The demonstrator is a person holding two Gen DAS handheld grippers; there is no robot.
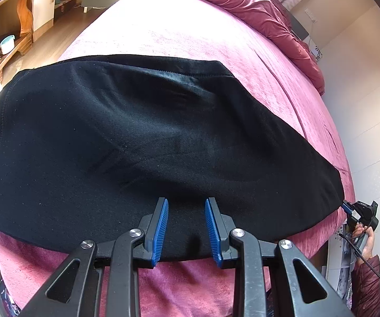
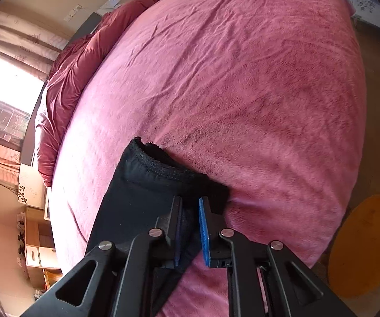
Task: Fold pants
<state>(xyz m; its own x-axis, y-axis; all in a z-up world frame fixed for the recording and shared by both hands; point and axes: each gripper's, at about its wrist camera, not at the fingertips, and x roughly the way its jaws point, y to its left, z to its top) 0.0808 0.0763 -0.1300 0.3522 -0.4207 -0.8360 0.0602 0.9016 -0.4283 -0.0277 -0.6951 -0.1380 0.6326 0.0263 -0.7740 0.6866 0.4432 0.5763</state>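
Black pants [image 1: 150, 132] lie spread flat across a pink bed [image 1: 190, 26]. My left gripper [image 1: 186, 200] hovers over their near edge, jaws apart, with no cloth pinched between the blue pads. My right gripper [image 1: 347, 206], held by a hand [image 1: 366, 240], sits at the pants' far right corner by the bed's edge. In the right wrist view the pants' thick hemmed end [image 2: 137, 198] runs between the fingers of the right gripper [image 2: 190, 200]. The jaws stand slightly apart with the cloth loose in the gap. The bed [image 2: 242, 79] stretches beyond.
A rumpled dark red duvet [image 1: 269, 13] is heaped along the head of the bed [image 2: 65, 79]. Wooden furniture [image 1: 18, 26] and a teal basin [image 1: 6, 43] stand on the floor at the left. A round orange mat [image 2: 366, 245] lies on the floor beside the bed.
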